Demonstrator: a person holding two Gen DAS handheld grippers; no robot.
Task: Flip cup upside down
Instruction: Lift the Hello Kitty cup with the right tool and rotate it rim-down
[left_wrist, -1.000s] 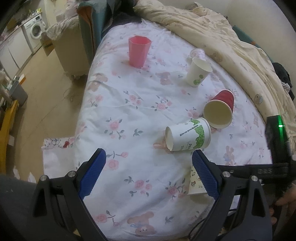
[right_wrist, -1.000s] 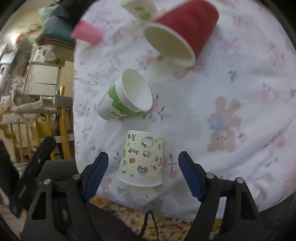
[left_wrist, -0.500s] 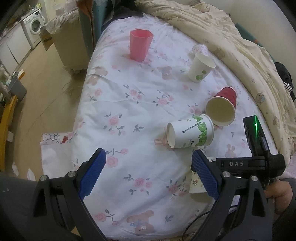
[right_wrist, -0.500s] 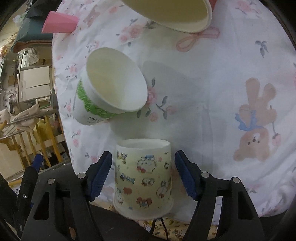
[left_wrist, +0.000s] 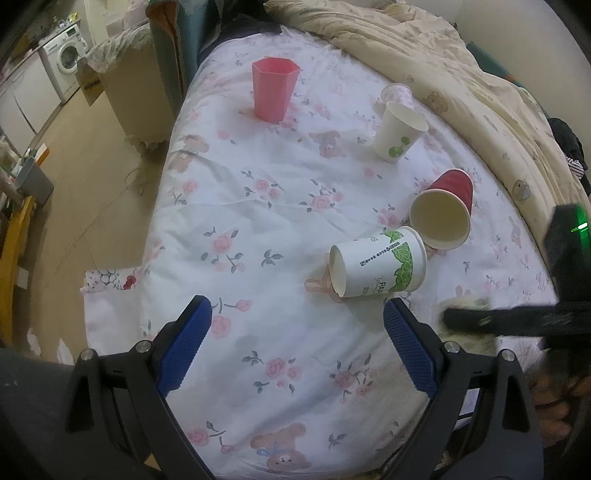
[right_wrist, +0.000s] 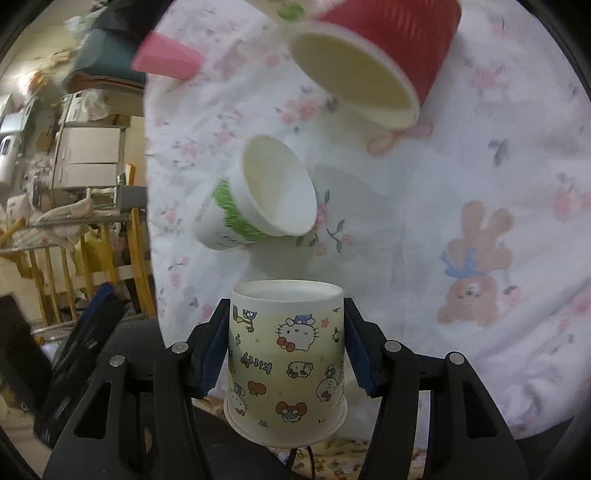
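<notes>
Since the cartoon cup is thin, light paper that crushes easily, the right gripper clamps its mid-wall between both fingers at the bed's near edge; the left gripper hangs open, empty.

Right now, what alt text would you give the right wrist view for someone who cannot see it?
The right gripper has its blue jaws pressed on both sides of a cartoon-print paper cup whose rim faces the camera. Beyond it, on a floral bedsheet, a green-banded white cup and a red cup lie on their sides.
</notes>
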